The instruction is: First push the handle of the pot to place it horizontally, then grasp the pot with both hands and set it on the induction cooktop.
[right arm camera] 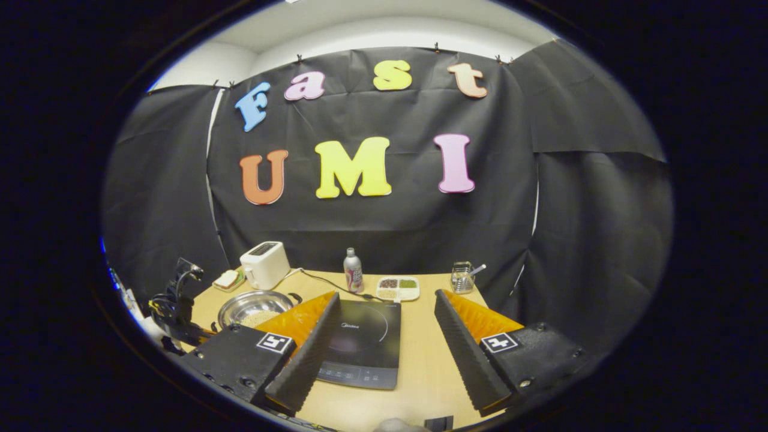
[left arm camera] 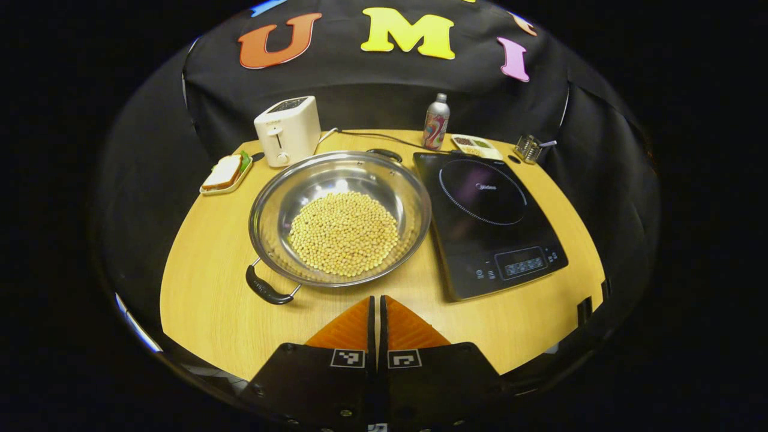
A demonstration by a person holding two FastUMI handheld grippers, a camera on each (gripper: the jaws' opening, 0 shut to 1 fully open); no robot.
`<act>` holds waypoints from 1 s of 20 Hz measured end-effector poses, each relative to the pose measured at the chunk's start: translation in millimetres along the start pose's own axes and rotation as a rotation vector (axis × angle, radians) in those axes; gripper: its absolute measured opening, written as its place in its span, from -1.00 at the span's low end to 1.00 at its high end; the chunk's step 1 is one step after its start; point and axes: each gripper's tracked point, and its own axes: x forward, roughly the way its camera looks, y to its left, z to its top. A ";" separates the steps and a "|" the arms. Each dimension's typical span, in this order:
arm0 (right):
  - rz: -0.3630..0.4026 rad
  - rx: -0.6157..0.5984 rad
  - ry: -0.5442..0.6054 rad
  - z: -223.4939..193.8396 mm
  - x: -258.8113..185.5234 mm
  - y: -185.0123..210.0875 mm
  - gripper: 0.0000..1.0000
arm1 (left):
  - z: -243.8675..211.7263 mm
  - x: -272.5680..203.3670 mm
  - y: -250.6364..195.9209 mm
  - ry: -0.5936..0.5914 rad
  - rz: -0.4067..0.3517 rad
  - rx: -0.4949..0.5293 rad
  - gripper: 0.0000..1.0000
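The pot (left arm camera: 339, 217) of beans is being seen on the table (left arm camera: 204, 300), just left of the induction cooktop (left arm camera: 489, 219) — near handle (left arm camera: 267, 288) angled off-horizontal. Left gripper (left arm camera: 378, 309) is being held closed, empty; right gripper (right arm camera: 384, 318) is being held wide — above the cooktop.

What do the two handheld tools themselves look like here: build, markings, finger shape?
Each tool has a black body with visible screws and a small square black-and-white marker tag on each finger mount. The left tool carries wedge-shaped fingers with ribbed faces. The right tool has the same long wedge fingers, their inner faces ridged like saw teeth.
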 end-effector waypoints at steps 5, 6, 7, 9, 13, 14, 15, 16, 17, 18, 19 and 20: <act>0.021 0.006 0.023 -4.3 11.3 9.1 0.99 | -16.4 25.6 30.7 0.117 0.028 0.020 -1.00; 0.028 -0.002 0.025 -3.7 13.3 12.0 0.99 | -17.7 28.2 35.0 0.129 0.038 0.025 -0.81; 0.032 -0.020 0.029 -2.9 15.5 14.1 0.99 | -17.3 30.6 36.7 0.134 0.037 0.027 -0.81; 0.043 -0.052 0.040 -3.1 20.2 17.7 0.93 | -17.7 36.6 43.4 0.143 0.045 0.026 -0.81; 0.067 -0.084 0.053 -1.7 24.2 27.4 0.99 | -21.4 45.9 60.0 0.171 0.068 0.035 -0.81; 0.072 -0.093 0.057 -3.0 25.4 28.8 0.99 | -21.2 47.5 64.0 0.176 0.070 0.038 -0.90; 0.076 -0.102 0.062 -2.9 26.5 30.3 0.99 | -21.1 49.3 65.0 0.179 0.068 0.038 -1.00; 0.078 -0.107 0.063 -3.1 26.9 31.6 0.99 | -20.8 49.0 67.8 0.181 0.074 0.045 -0.81; 0.080 -0.113 0.065 -2.5 27.7 32.7 0.99 | -20.8 48.6 69.7 0.182 0.080 0.056 -0.80; 0.083 -0.118 0.068 -3.4 29.1 33.5 0.99 | -20.3 47.7 70.4 0.179 0.084 0.059 -1.00; 0.085 -0.119 0.073 -3.9 30.1 33.9 0.99 | -19.4 47.8 71.0 0.177 0.083 0.058 -0.81; 0.086 -0.118 0.076 -4.1 30.6 34.0 0.99 | -19.6 48.4 73.5 0.178 0.082 0.054 -1.00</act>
